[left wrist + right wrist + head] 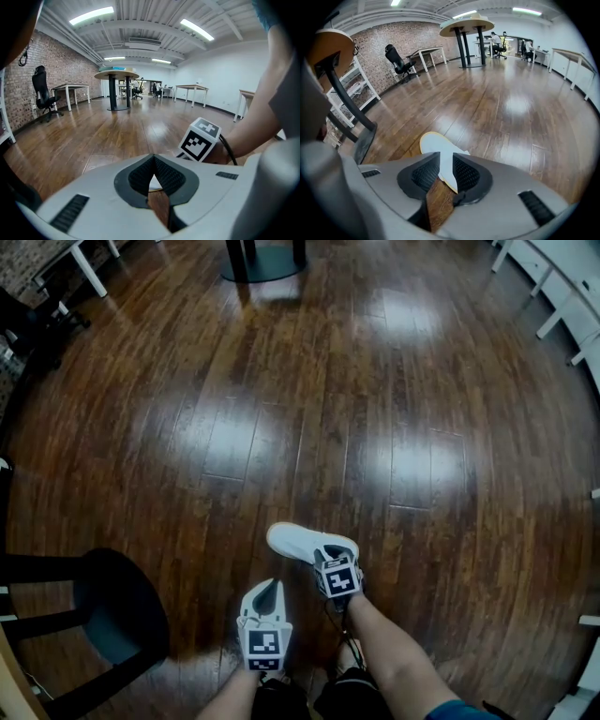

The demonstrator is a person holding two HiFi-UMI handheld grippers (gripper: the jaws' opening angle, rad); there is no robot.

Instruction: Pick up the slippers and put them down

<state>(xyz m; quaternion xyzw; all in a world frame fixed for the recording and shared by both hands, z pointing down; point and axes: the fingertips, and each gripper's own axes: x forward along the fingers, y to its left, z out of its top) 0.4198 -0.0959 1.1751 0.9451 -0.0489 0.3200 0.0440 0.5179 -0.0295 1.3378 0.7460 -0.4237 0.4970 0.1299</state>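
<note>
slipper: white flat slipper with tan-edged sole (302, 542) lay on the glossy brown wooden floor (375, 427) | right hand-held gripper (445, 163): jaws apart astride its edge, apparently not pinching, so set-down looked complete | left hand-held gripper (153, 161): jaws together, low alongside, idle

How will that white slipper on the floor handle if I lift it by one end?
The slipper looks thin and flat, so probably light and likely to droop. On the glossy wood floor it would likely slide, not tip.
</note>
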